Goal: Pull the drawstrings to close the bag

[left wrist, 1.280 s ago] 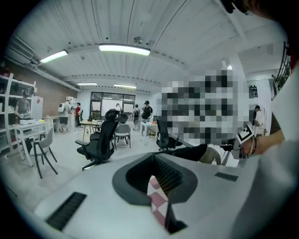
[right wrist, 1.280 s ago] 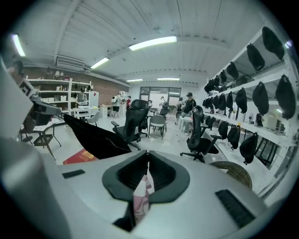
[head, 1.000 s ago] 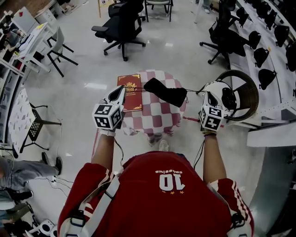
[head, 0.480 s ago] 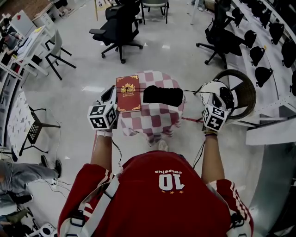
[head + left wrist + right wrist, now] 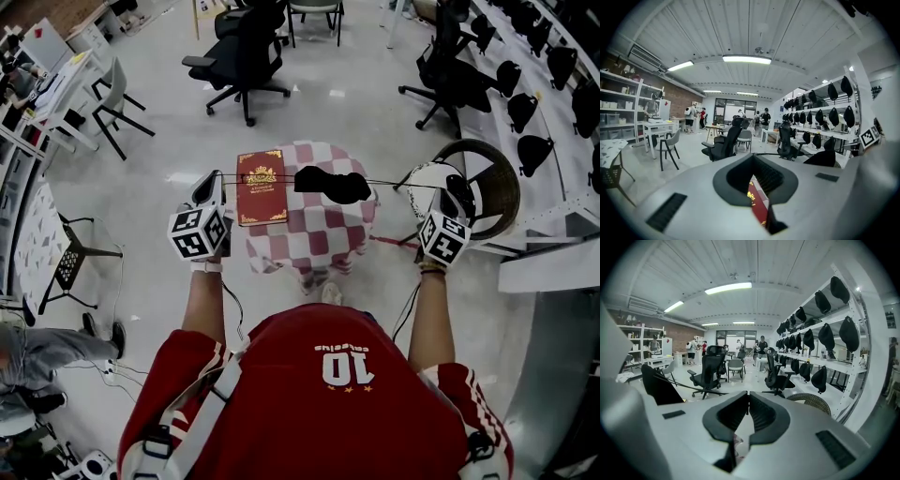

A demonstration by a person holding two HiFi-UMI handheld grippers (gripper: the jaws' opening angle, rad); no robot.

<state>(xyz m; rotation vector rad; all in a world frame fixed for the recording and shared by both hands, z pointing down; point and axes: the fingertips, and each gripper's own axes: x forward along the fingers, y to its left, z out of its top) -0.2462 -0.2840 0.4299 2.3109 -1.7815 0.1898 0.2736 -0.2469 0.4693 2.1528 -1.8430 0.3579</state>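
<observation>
The bag (image 5: 331, 185) is being held in the air over the table (image 5: 309, 246), strung on two taut cords (image 5: 403, 184) between the grippers. The left gripper (image 5: 214, 180) is being clamped fully shut on one cord end and the right gripper (image 5: 448, 190) almost as tightly on the other, each cord being pinched at the jaw tips. For a clean close, the cords are best being drawn level and straight apart with even force, so that neither is being slipped from its pinch.
</observation>
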